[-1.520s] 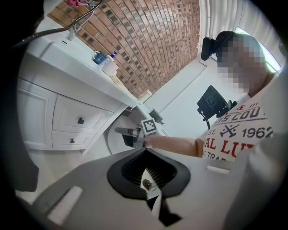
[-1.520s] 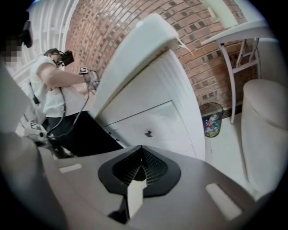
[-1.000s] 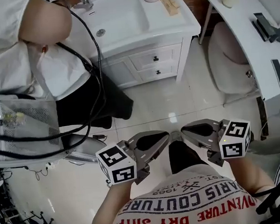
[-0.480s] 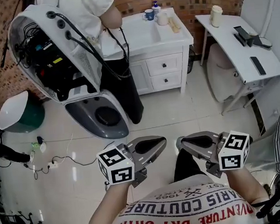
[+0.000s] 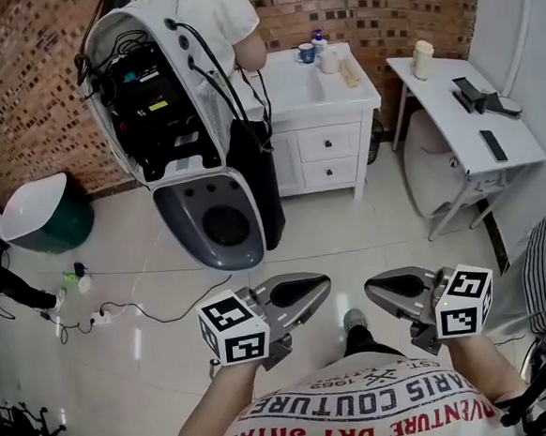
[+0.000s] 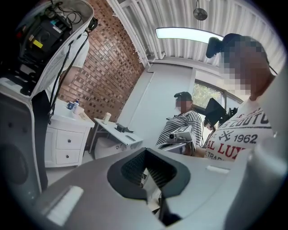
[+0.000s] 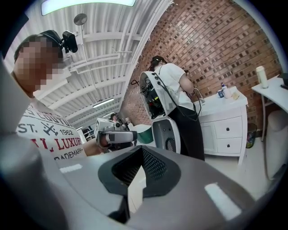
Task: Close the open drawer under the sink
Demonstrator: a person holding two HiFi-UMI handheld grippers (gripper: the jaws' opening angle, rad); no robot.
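Both pairs of fingers (image 6: 133,169) are pressed together and empty. The left gripper (image 5: 321,283) and right gripper (image 5: 373,287) hover side by side at the waist, tips facing, slightly wider apart than 0.5 s ago. The 2 drawers (image 5: 329,157) under the sink (image 5: 292,81) stand well away across the floor (image 5: 368,233).

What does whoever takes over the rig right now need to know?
Left claw: shut, empty, near the holder's waist.
Right claw: same.
White two-drawer cabinet under the sink: far off, out of reach. Both drawer fronts look flush from here; can't confirm one is open.
Person in white shirt stands beside it.
Done: no contact yet.
To do: walk up, check drawers, push any open one shut.
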